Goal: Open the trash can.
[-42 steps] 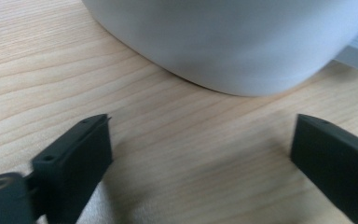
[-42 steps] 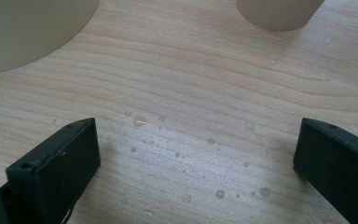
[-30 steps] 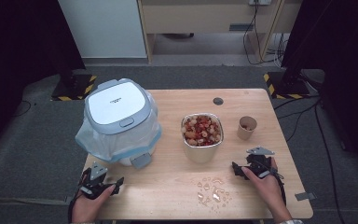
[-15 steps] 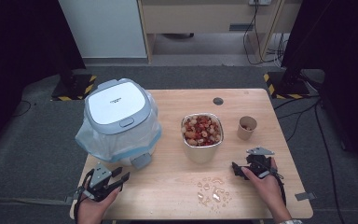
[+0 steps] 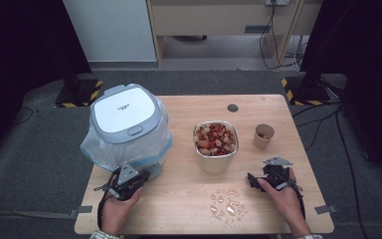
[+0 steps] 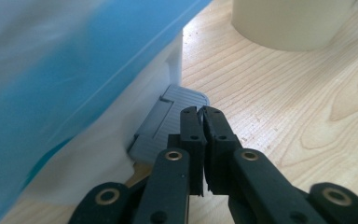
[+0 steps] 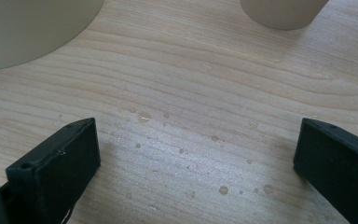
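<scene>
Step in hand: the left gripper point(image 5: 140, 180) is judged to be lined up on the grey pedal point(image 6: 168, 122) at the foot of the bin point(image 5: 127, 127), so that the lid point(image 5: 124, 109) can be raised.
Bin: set at the table's point(image 5: 179, 209) left edge, lined with a pale bag point(image 5: 99, 149); lid down.
Pedal: seen in the left gripper view just past the jaw tips, flat on the table, projecting from the bin's base.
Left gripper: jaws brought together, nothing between them; they have just been closing, from wide open one second ago.
Right gripper point(image 5: 252, 180): jaws wide apart, nothing held; rested near the front right corner over wet table point(image 7: 186, 140).
Method advised: the closed tips are to be set squarely on the ribbed top of the pedal and pressed straight down; the bag is to be kept clear of the tips; the bin may slide if the push is slanted.
Other items: bowl point(image 5: 215, 147) of mixed food at mid-table; cup point(image 5: 263, 136) toward the right edge; drops point(image 5: 226, 204) near the front edge.
Change noted: the left hand point(image 5: 117, 211) is now nearer the bin base than one second ago; the right hand point(image 5: 286, 199) is unmoved; bin, bowl and cup are as before.
</scene>
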A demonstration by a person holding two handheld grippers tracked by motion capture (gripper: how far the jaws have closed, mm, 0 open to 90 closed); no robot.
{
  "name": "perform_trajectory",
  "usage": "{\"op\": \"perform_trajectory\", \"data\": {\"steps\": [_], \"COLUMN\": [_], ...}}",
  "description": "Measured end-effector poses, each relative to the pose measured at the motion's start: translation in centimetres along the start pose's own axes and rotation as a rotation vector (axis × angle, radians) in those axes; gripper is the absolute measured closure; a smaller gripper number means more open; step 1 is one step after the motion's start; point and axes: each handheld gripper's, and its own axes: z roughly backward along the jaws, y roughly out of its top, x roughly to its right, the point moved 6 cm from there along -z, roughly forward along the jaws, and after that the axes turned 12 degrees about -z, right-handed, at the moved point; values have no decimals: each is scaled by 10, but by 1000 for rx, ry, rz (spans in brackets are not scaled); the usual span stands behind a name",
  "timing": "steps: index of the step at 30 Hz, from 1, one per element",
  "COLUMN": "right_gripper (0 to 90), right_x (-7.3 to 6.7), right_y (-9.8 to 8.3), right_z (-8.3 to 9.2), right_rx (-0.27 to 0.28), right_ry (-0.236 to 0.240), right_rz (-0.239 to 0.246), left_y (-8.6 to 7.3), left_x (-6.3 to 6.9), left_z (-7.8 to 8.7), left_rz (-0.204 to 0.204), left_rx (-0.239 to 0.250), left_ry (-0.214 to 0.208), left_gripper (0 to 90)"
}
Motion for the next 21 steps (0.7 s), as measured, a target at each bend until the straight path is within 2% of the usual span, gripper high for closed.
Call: {"op": "perform_trajectory", "data": {"steps": [1, 9, 11, 13, 17, 21], "right_gripper": [8, 8, 8, 8, 8, 8], "right_x": [0, 0, 0, 0, 0, 0], "right_y": [0, 0, 0, 0, 0, 0], "right_z": [0, 0, 0, 0, 0, 0], "right_rx": [0, 0, 0, 1, 0, 0], "right_ry": [-1, -1, 0, 0, 1, 1], "right_rz": [-1, 0, 1, 0, 1, 2], "left_y": [2, 0, 0, -3, -3, -5], "left_x": [1, -2, -2, -2, -1, -1], "left_z": [-5, -20, -21, -24, -25, -26], "left_rz": [-20, -17, -14, -36, -50, -36], "left_rx": [-12, -44, -46, -71, -74, -75], "left_ry": [8, 31, 27, 34, 48, 47], "left_gripper": [884, 894, 895, 895, 895, 896]}}
